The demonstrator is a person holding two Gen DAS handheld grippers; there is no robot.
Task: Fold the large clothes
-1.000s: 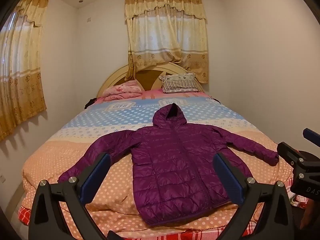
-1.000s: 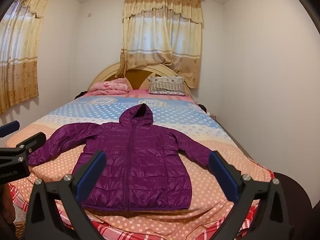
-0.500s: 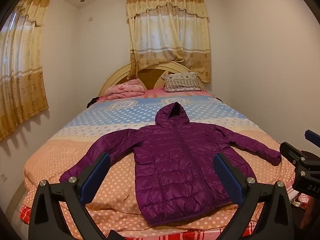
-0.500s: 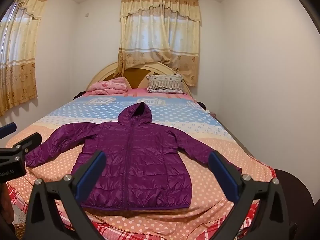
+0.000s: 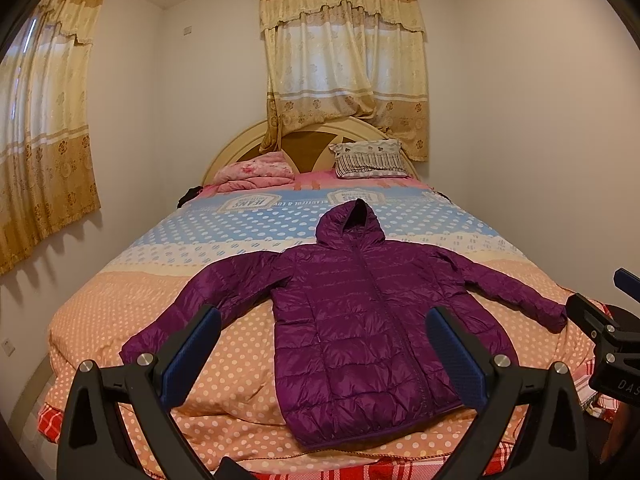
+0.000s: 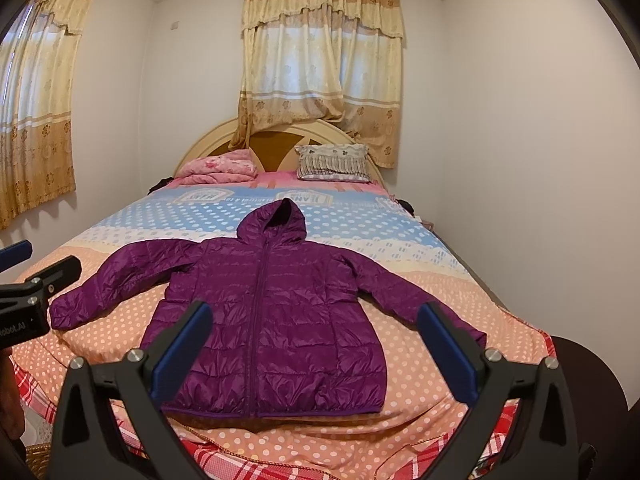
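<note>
Jacket (image 5: pixel 372 320) lies flat on bed (image 5: pixel 120 312), zipped, sleeves spread, hood up, ahead of both grippers. No fold made yet. Left gripper (image 5: pixel 324 356) and right gripper (image 6: pixel 316 350) both spread wide, holding nothing. All folding remains.

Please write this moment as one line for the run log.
stage: before first fold | purple jacket: flat on bed, zipped, sleeves spread | left gripper: open, empty | right gripper: open, empty

I see the purple jacket (image 6: pixel 272 320) spread flat on the bed (image 6: pixel 400 432), hood toward the headboard (image 6: pixel 280 140). My right gripper (image 6: pixel 310 350) hangs wide apart above the jacket's hem, touching nothing.
</note>
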